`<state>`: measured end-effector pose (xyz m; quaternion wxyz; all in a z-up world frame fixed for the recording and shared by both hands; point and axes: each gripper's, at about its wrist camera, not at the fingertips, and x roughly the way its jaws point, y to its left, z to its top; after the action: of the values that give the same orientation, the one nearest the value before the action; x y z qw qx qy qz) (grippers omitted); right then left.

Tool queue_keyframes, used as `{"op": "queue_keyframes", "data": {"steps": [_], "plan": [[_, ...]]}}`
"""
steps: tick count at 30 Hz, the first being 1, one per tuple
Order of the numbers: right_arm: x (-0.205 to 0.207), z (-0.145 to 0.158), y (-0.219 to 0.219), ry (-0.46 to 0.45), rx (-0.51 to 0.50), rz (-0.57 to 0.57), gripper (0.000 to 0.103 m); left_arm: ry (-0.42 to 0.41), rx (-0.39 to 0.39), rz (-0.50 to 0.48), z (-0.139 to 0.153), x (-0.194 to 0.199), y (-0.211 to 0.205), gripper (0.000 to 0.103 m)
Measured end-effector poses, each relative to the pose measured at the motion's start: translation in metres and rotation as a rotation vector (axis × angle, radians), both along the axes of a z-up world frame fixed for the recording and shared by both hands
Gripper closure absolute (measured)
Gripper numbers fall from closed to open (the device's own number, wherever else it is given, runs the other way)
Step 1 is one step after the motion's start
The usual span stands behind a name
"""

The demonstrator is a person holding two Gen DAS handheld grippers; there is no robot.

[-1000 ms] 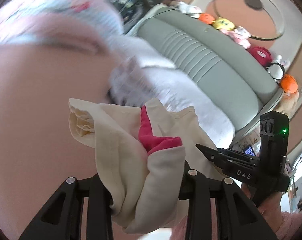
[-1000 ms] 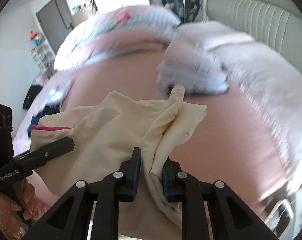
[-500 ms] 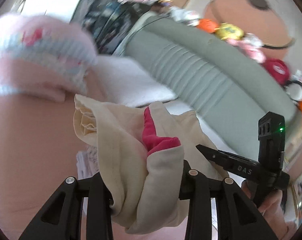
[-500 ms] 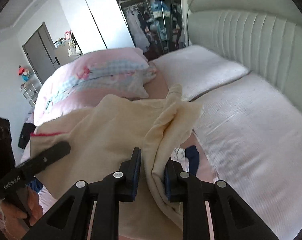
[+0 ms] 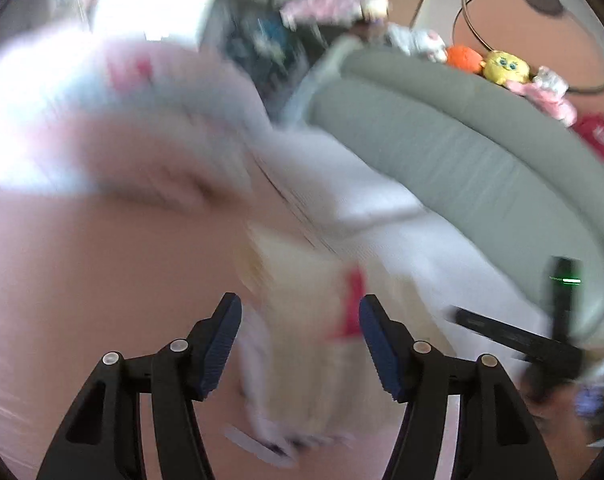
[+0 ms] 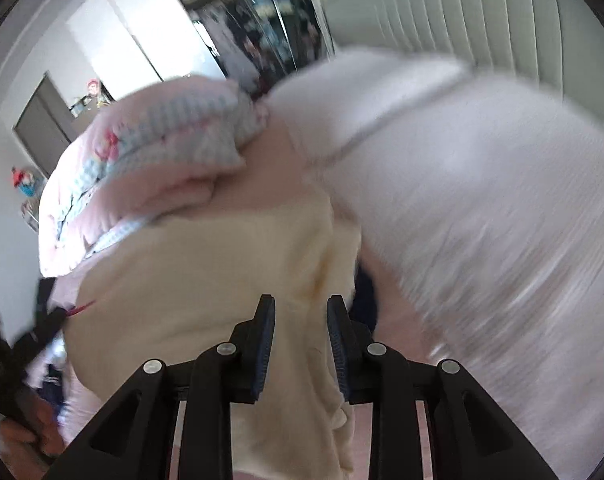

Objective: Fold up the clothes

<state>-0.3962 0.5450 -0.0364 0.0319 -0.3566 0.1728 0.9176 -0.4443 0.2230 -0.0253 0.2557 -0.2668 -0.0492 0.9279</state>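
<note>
A cream garment (image 5: 302,300) with a red trim (image 5: 352,308) lies blurred just beyond my left gripper (image 5: 299,320), whose jaws stand wide open and apart from the cloth. In the right wrist view the same cream garment (image 6: 205,280) spreads over the pink bed under and ahead of my right gripper (image 6: 299,320). Its jaws are parted, and the cloth looks loose between and below them. The right gripper's black body (image 5: 502,332) shows at the lower right of the left view. A hand (image 6: 21,432) holding the left gripper sits at the right view's left edge.
A pink bedsheet (image 5: 101,280) fills the near ground. A pink and blue pillow (image 6: 161,132) lies at the far left and a white quilt (image 6: 462,180) to the right. A grey-green headboard (image 5: 462,152) carries plush toys (image 5: 502,66). A wardrobe (image 6: 141,40) stands behind.
Both grippers held the cream garment up before; now the left jaws have opened wide and the right jaws have parted. The garment has dropped toward the bed. Both views swing fast.
</note>
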Motion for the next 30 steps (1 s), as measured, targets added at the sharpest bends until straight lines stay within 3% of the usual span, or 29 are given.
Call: {"op": "queue_keyframes", "data": {"steps": [1,4,6,7,8,11,14,15,17,20,23,26,27,29,30], "plan": [[0.002,0.005,-0.002,0.016,0.032,-0.004,0.075,0.040,0.009,-0.043,0.007,0.003,0.007,0.045],[-0.009,0.000,-0.011,0.009,0.066,0.017,0.075,-0.046,-0.019,-0.248,-0.001,-0.015,0.048,0.045],[-0.017,-0.013,-0.015,-0.015,0.065,0.025,0.075,-0.125,-0.107,-0.243,-0.025,-0.035,0.068,0.049],[-0.021,-0.020,-0.017,-0.027,0.065,0.030,0.075,-0.161,-0.142,-0.220,-0.038,-0.043,0.071,0.058],[-0.025,-0.026,-0.019,-0.040,0.064,0.034,0.075,-0.194,-0.121,-0.193,-0.049,-0.048,0.063,0.058],[-0.037,-0.046,-0.025,-0.076,0.063,0.047,0.075,-0.298,0.089,-0.113,-0.081,-0.055,0.021,0.055],[-0.049,-0.065,-0.031,-0.112,0.062,0.059,0.075,-0.410,0.301,-0.062,-0.119,-0.057,-0.003,0.034],[-0.053,-0.072,-0.033,-0.125,0.062,0.063,0.075,-0.448,0.366,-0.044,-0.133,-0.057,-0.009,0.020],[-0.053,-0.072,-0.041,-0.119,0.114,0.059,0.075,-0.485,0.459,-0.026,-0.145,-0.056,-0.015,0.018],[-0.053,-0.066,-0.042,-0.122,0.139,0.049,0.075,-0.393,0.386,0.007,-0.133,-0.048,-0.006,0.018],[-0.055,-0.065,-0.048,-0.125,0.190,0.062,0.075,-0.412,0.387,0.000,-0.134,-0.054,-0.006,0.017],[-0.049,-0.063,-0.043,-0.111,0.140,0.044,0.075,-0.388,0.288,-0.021,-0.109,-0.059,0.001,0.018],[-0.045,-0.058,-0.040,-0.098,0.126,0.032,0.075,-0.358,0.246,-0.012,-0.095,-0.056,0.003,0.018],[-0.036,-0.046,-0.036,-0.071,0.098,0.008,0.074,-0.212,0.185,0.050,-0.061,-0.038,-0.002,0.018],[-0.030,-0.036,-0.035,-0.051,0.104,-0.011,0.068,-0.142,0.160,0.054,-0.048,-0.029,-0.001,0.018]]}}
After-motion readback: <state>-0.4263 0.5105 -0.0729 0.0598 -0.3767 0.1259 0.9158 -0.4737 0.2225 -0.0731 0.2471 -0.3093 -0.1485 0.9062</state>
